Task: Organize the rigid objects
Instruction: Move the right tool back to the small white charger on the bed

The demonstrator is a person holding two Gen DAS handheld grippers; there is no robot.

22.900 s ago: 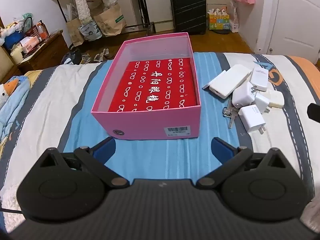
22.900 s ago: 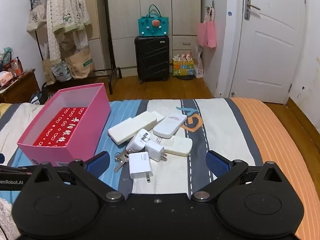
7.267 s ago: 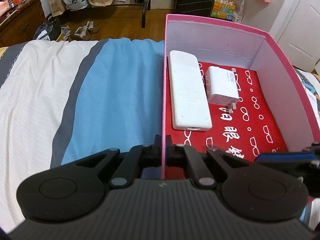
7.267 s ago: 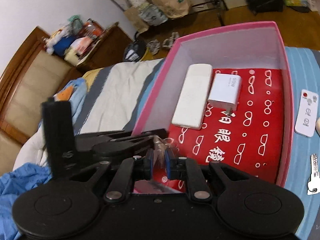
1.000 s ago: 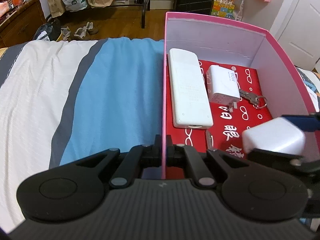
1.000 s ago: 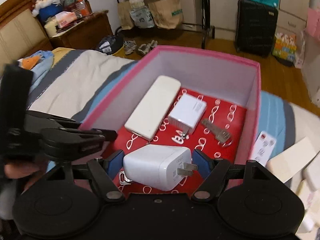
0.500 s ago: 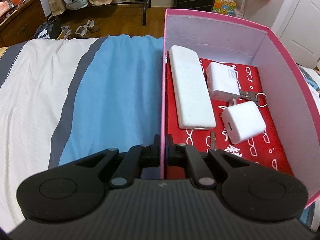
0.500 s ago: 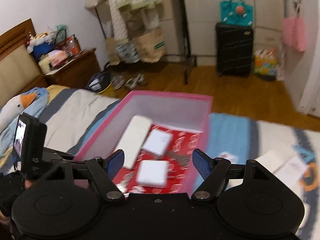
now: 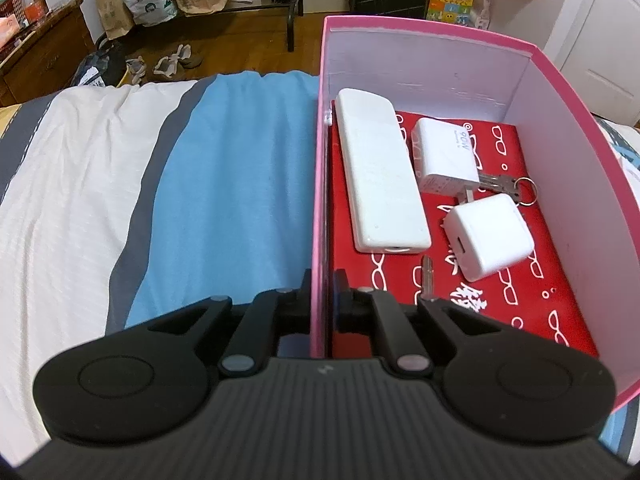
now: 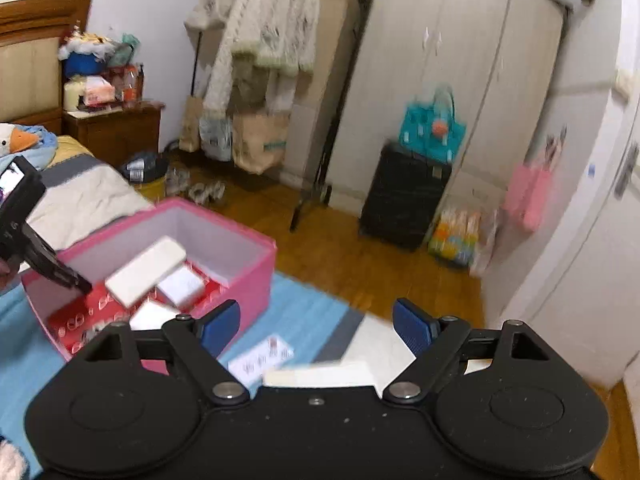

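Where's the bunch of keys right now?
In the left wrist view, the keys lie inside the pink box near its right wall, between the 90W charger and the small white charger.

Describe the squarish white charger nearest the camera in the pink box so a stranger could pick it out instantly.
Find the pink box on the bed, its left wall clamped by the left tool. On its red lining, right of the long white power bank, lie two white chargers. Yours is the cube charger, nearer the camera: chunkier than the flat charger marked 90W, with a port facing left and the keys just behind it.
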